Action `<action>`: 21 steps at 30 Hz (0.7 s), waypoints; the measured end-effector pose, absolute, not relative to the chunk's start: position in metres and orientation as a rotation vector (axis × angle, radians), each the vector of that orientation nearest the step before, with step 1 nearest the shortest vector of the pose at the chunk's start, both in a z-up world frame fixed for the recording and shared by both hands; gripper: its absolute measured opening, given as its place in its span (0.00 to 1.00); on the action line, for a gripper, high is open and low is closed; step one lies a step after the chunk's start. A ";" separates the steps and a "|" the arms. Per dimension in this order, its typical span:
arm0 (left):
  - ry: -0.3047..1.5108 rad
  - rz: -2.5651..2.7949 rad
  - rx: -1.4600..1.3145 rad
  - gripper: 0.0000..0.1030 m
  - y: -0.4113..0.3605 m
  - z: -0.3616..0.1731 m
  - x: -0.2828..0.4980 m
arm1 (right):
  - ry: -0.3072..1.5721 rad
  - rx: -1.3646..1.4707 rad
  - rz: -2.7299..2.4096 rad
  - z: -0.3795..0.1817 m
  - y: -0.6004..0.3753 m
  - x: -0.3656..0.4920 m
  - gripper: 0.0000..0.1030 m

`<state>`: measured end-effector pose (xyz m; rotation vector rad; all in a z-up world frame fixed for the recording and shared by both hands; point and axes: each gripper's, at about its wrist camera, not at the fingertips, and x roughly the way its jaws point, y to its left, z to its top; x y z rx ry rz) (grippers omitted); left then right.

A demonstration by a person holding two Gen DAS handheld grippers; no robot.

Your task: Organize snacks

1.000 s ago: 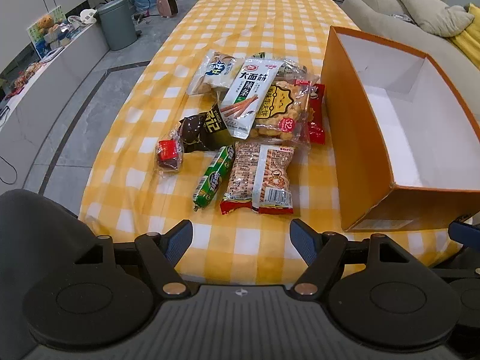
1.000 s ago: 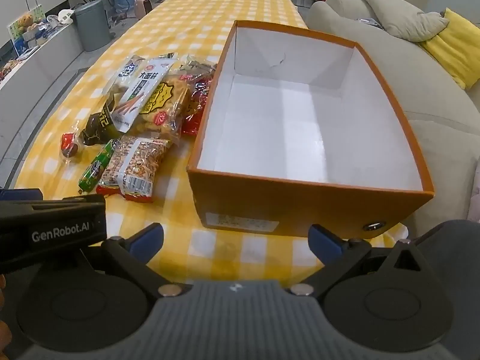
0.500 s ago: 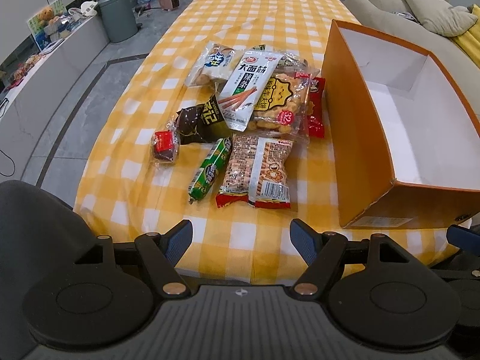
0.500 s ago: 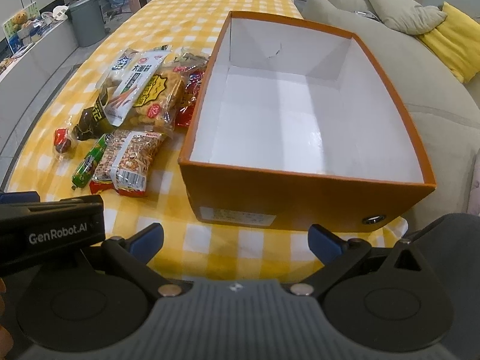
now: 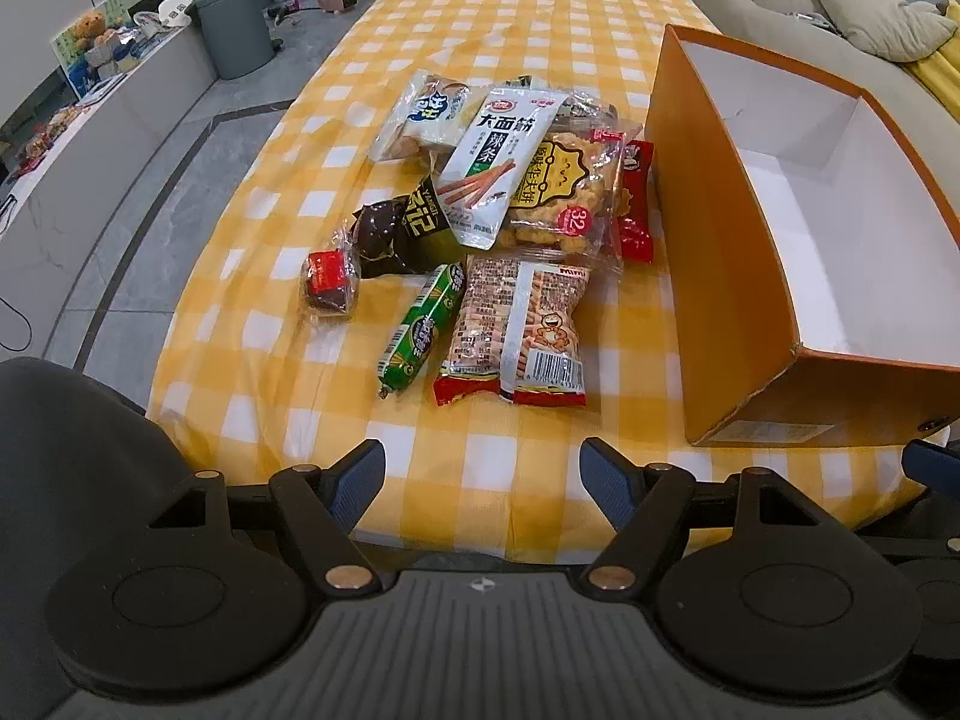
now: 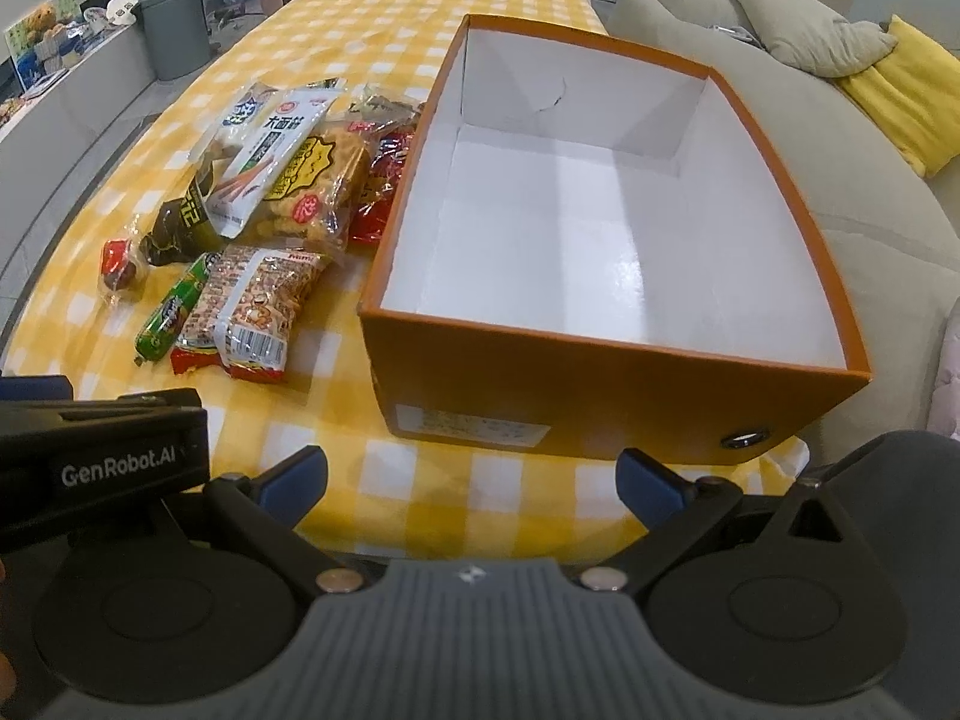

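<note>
A pile of snack packets lies on the yellow checked tablecloth (image 5: 480, 12): a peanut bag (image 5: 516, 330), a green sausage stick (image 5: 423, 327), a small red-and-brown sweet (image 5: 327, 282), a dark packet (image 5: 402, 231), a white spicy-strip pack (image 5: 501, 165), a biscuit bag (image 5: 558, 192) and a red packet (image 5: 636, 204). An empty orange box (image 6: 600, 240) with a white inside stands right of them. My left gripper (image 5: 483, 480) is open, above the table's near edge, short of the peanut bag. My right gripper (image 6: 471, 477) is open, just before the box's near wall.
A grey sofa (image 6: 840, 138) with cushions runs along the table's right side. A grey bin (image 5: 231, 24) and a low cabinet (image 5: 90, 120) stand on the floor to the left. The left gripper's body (image 6: 102, 462) shows at the right wrist view's left edge.
Both views have pulled back and risen slightly; the snacks and box sit a little further from the fingers. Both grippers stay open. Nothing on the table has moved.
</note>
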<state>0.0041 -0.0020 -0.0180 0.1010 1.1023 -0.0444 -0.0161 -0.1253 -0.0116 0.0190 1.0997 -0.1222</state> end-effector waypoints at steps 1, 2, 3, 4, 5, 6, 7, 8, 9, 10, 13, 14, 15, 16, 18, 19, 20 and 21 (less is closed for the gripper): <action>1.103 -0.044 0.100 0.84 -0.002 -0.018 0.004 | 1.102 0.019 -0.123 -0.012 -0.125 -0.016 0.97; 1.106 -0.044 0.098 0.84 -0.002 -0.018 0.004 | 1.103 0.020 -0.123 -0.012 -0.126 -0.016 0.97; 1.108 -0.044 0.096 0.84 -0.002 -0.019 0.004 | 1.105 0.023 -0.122 -0.012 -0.126 -0.016 0.97; 1.112 -0.044 0.095 0.84 -0.002 -0.019 0.004 | 1.108 0.027 -0.122 -0.012 -0.127 -0.016 0.97; 1.114 -0.044 0.094 0.84 -0.002 -0.020 0.004 | 1.112 0.031 -0.122 -0.012 -0.127 -0.015 0.97; 1.116 -0.045 0.096 0.84 -0.002 -0.020 0.004 | 1.115 0.033 -0.122 -0.013 -0.127 -0.016 0.97; 1.118 -0.047 0.098 0.84 -0.003 -0.020 0.004 | 1.118 0.034 -0.123 -0.013 -0.127 -0.015 0.97; 1.118 -0.049 0.102 0.84 -0.003 -0.020 0.003 | 1.121 0.033 -0.122 -0.013 -0.127 -0.015 0.97; 1.119 -0.050 0.104 0.84 -0.003 -0.021 0.003 | 1.123 0.032 -0.122 -0.014 -0.127 -0.016 0.97; 1.120 -0.050 0.104 0.84 -0.003 -0.021 0.004 | 1.125 0.033 -0.122 -0.014 -0.127 -0.016 0.97; 1.124 -0.053 0.103 0.84 -0.003 -0.022 0.004 | 1.131 0.035 -0.117 -0.015 -0.127 -0.016 0.97; 1.126 -0.054 0.103 0.84 -0.003 -0.022 0.004 | 1.130 0.033 -0.116 -0.015 -0.127 -0.016 0.97; 1.127 -0.055 0.102 0.84 -0.003 -0.022 0.004 | 1.129 0.031 -0.117 -0.015 -0.127 -0.016 0.97; 1.128 -0.055 0.101 0.84 -0.002 -0.022 0.004 | 1.128 0.030 -0.117 -0.015 -0.126 -0.016 0.97; 1.131 -0.054 0.101 0.84 -0.003 -0.022 0.004 | 1.128 0.030 -0.118 -0.015 -0.127 -0.016 0.97; 1.134 -0.053 0.101 0.84 -0.002 -0.023 0.005 | 1.128 0.029 -0.118 -0.015 -0.126 -0.016 0.97; 1.136 -0.054 0.099 0.84 -0.002 -0.023 0.005 | 1.129 0.029 -0.118 -0.016 -0.126 -0.016 0.97; 1.137 -0.055 0.096 0.84 -0.002 -0.023 0.005 | 1.131 0.030 -0.118 -0.016 -0.126 -0.015 0.97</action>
